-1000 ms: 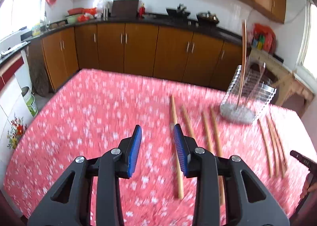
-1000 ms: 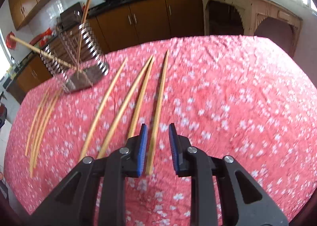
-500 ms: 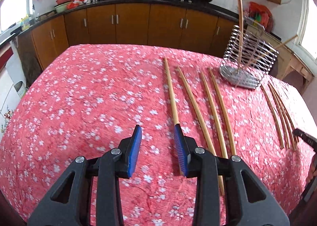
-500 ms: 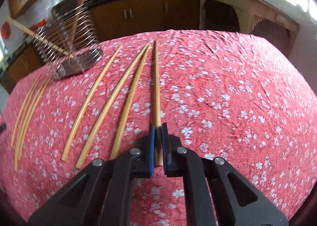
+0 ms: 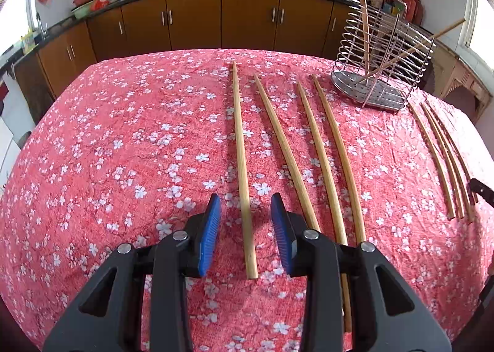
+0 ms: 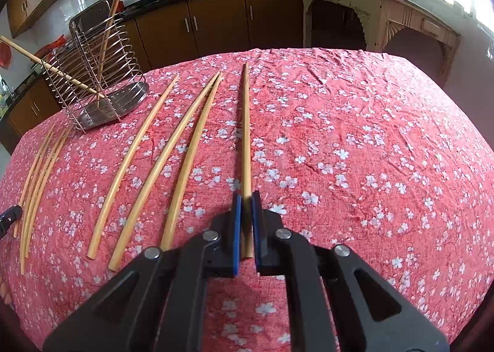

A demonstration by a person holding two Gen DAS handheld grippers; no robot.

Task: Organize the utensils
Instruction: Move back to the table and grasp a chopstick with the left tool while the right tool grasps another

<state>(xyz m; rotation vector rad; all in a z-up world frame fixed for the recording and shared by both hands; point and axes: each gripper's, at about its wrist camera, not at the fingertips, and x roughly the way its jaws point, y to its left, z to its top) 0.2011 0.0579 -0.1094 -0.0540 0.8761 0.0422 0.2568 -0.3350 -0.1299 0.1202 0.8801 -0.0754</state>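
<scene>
Left wrist view shows the left gripper low over the red flowered cloth. Its blue pads stand apart, open, with the near end of the leftmost long stick lying between them, not touched. To the right of that stick lie three more long sticks. Farther right, at the back, stands the wire holder with two sticks leaning inside it. At the far right lies a bunch of thin sticks, close together.

Right wrist view shows the same things from the other side. On the left lie the thin sticks, with the wire holder behind them. Next come three long sticks. Then comes the rightmost long stick, and the right gripper is closed tight on its near end. The stick looks flat on the cloth, not lifted yet.

Only two sticks are in the holder, I think. Most are left on the table, so the job looks just begun
</scene>
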